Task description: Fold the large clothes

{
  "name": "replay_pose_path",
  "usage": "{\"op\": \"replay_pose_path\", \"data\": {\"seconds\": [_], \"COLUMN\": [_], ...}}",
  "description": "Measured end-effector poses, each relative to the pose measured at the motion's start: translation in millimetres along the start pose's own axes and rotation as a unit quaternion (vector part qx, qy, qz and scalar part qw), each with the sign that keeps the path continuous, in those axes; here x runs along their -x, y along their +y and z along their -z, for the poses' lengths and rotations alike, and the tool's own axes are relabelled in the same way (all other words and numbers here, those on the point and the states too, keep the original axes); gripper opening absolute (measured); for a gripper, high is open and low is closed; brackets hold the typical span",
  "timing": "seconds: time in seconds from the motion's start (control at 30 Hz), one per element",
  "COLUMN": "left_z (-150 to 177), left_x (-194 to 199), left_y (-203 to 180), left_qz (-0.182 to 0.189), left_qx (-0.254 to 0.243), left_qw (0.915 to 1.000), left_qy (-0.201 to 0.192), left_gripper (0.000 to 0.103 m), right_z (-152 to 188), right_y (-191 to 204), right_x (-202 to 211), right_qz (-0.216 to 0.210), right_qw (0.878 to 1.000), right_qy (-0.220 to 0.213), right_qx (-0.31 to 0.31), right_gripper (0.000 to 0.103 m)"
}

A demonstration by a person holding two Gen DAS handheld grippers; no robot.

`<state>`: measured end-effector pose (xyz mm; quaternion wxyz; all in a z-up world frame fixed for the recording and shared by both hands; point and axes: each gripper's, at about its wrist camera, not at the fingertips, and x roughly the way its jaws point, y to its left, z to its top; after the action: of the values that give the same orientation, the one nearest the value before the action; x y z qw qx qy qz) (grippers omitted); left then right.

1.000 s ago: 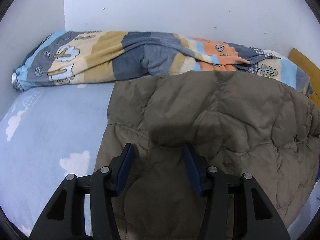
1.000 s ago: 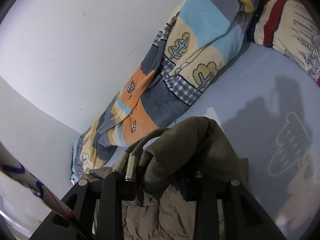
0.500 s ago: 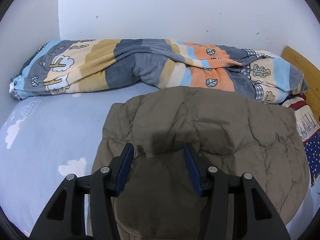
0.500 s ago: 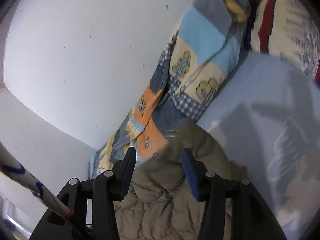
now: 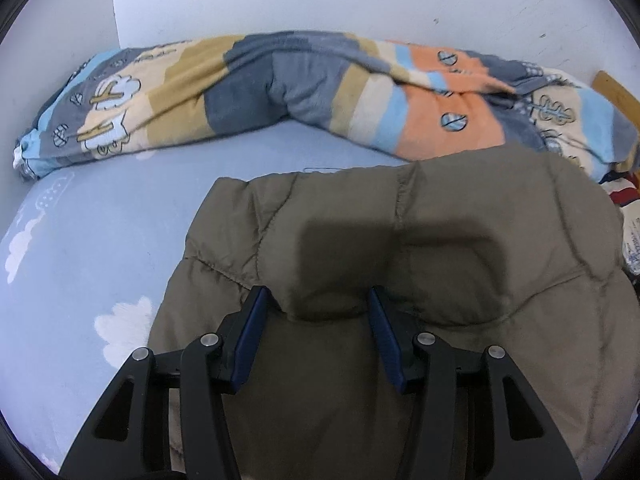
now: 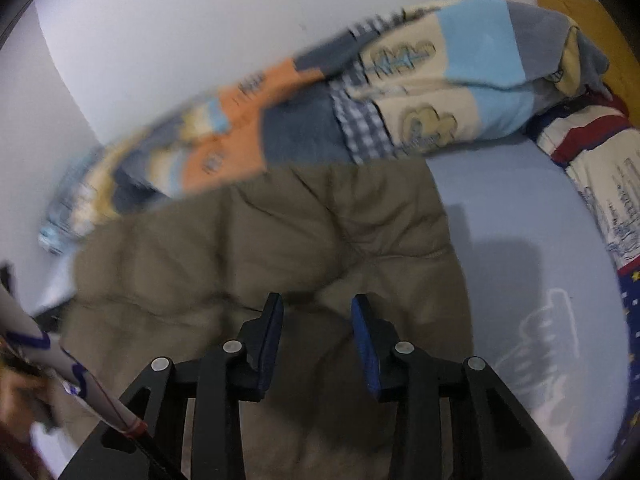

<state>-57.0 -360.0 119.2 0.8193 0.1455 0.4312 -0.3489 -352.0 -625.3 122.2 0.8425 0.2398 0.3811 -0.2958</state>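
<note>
An olive-brown quilted puffer jacket lies folded flat on the light blue bed sheet. It also shows in the right wrist view, which is blurred. My left gripper is open and empty, just above the jacket's near part. My right gripper is open and empty over the jacket's right half. Neither gripper holds fabric.
A rolled patchwork blanket in blue, grey, tan and orange lies along the white wall at the back, also in the right wrist view. A printed pillow and wooden headboard are at the right.
My right gripper let go of the jacket edge it held a second ago and swung level over the jacket. The left gripper drew back a little, staying open.
</note>
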Motion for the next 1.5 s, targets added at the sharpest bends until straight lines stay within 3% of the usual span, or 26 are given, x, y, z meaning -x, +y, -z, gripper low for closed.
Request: {"op": "replay_pose_path", "data": {"seconds": [0.13, 0.3, 0.4, 0.57, 0.73, 0.8, 0.93, 1.07, 1.2, 1.33, 1.5], "left_z": [-1.6, -1.6, 6.4, 50.2, 114.5, 127.9, 132.8, 133.1, 139.1, 137.7, 136.5], "left_x": [-13.2, 1.3, 35.2, 115.0, 161.3, 164.2, 152.8, 137.7, 109.3, 100.4, 108.5], "left_y": [0.6, -2.9, 4.3, 6.3, 2.1, 2.5, 9.0, 12.4, 23.4, 31.9, 28.3], "left_qz": [-0.008, -0.045, -0.017, 0.013, 0.008, -0.005, -0.022, -0.022, -0.031, -0.025, -0.025], "left_qx": [0.009, 0.001, 0.007, -0.019, -0.038, -0.038, -0.015, -0.022, -0.017, -0.007, -0.002], "left_qw": [0.9999, 0.9989, 0.9996, 0.9976, 0.9961, 0.996, 0.9966, 0.9967, 0.9987, 0.9993, 0.9992], "left_qy": [0.004, 0.007, -0.019, -0.066, -0.079, -0.08, -0.078, -0.075, -0.037, -0.025, -0.03], "left_gripper": [0.056, 0.056, 0.056, 0.056, 0.057, 0.056, 0.056, 0.056, 0.057, 0.06, 0.06], "right_z": [10.0, 10.0, 12.1, 33.3, 84.5, 105.8, 120.9, 120.3, 116.7, 120.1, 117.3], "right_y": [-19.2, -23.8, -14.4, 5.3, 50.2, 65.9, 89.0, 103.6, 127.4, 141.7, 125.9], "right_x": [-37.0, -39.7, -6.1, 58.2, 114.1, 125.7, 124.5, 118.4, 86.2, 43.0, 11.8], "right_qz": [0.014, 0.033, 0.025, 0.0, -0.049, -0.049, -0.024, -0.035, -0.024, 0.004, -0.022], "right_qw": [0.999, 0.998, 0.999, 0.999, 0.998, 0.997, 0.998, 0.998, 0.998, 0.999, 0.999], "right_qy": [0.037, 0.041, 0.007, -0.033, -0.049, -0.058, -0.049, -0.048, -0.032, -0.005, 0.038], "right_qx": [-0.015, -0.029, -0.028, -0.03, -0.007, 0.002, 0.024, 0.028, 0.043, 0.04, 0.003], "right_gripper": [0.033, 0.031, 0.033, 0.037, 0.037, 0.041, 0.041, 0.041, 0.041, 0.041, 0.041]}}
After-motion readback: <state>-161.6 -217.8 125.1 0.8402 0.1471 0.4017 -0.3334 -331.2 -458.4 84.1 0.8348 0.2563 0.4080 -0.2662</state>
